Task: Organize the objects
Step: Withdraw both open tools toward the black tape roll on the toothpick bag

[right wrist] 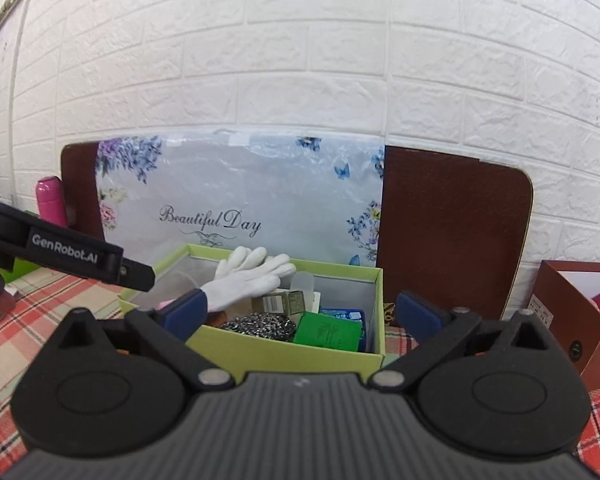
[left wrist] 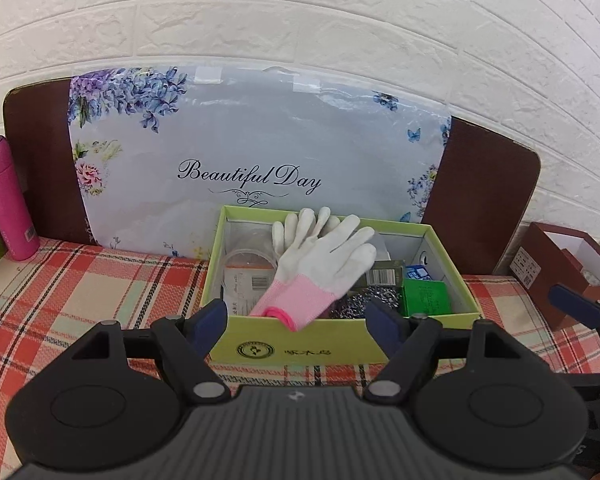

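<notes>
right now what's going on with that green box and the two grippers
A person is tidying with a handheld gripper in each hand. The light green cardboard box on the plaid tablecloth already holds a pair of white gloves with pink cuffs, which hang over its front rim, plus a metal scouring pad and a small green packet. The left gripper and right gripper are both open and empty in front of the box.
</notes>
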Tool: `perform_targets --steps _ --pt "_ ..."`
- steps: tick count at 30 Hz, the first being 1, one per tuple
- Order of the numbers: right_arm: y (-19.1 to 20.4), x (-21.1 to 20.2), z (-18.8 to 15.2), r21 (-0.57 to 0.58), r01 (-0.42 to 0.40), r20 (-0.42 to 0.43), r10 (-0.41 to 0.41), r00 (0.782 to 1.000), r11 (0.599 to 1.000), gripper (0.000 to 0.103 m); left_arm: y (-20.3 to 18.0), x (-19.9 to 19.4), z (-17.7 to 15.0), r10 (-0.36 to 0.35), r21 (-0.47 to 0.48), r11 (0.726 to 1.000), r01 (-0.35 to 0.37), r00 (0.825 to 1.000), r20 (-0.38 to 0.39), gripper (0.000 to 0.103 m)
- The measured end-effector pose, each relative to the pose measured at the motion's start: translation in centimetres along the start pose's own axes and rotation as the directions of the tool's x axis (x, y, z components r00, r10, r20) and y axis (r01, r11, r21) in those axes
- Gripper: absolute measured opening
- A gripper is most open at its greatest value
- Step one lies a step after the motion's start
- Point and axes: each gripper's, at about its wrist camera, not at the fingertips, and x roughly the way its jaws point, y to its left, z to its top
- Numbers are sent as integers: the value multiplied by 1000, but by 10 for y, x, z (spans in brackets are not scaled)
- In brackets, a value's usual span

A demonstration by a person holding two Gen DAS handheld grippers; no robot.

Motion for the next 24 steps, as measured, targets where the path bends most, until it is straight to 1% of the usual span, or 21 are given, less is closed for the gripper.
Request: perform_targets --steps 6,11,13,19,24 --pt "4 -35 -12 -38 18 14 -17 1000 999 103 -12 -23 -16 -14 6 1000 14 1000 1 80" --pt "5 -61 -27 -24 15 20 -14 1000 1000 103 -16 -34 -32 -40 -15 999 39 999 -13 80" --pt "6 -70 -35 -31 29 19 -29 999 999 103 -18 -37 -39 -44 -20 999 44 999 -21 80" --pt "4 -82 -64 -32 69 -12 -69 998 997 103 -21 -38 -64 -58 -29 998 57 997 -55 80" --pt "-1 -84 -86 2 81 -51 -80 995 997 103 -27 -36 -82 -47 3 999 48 996 -74 80"
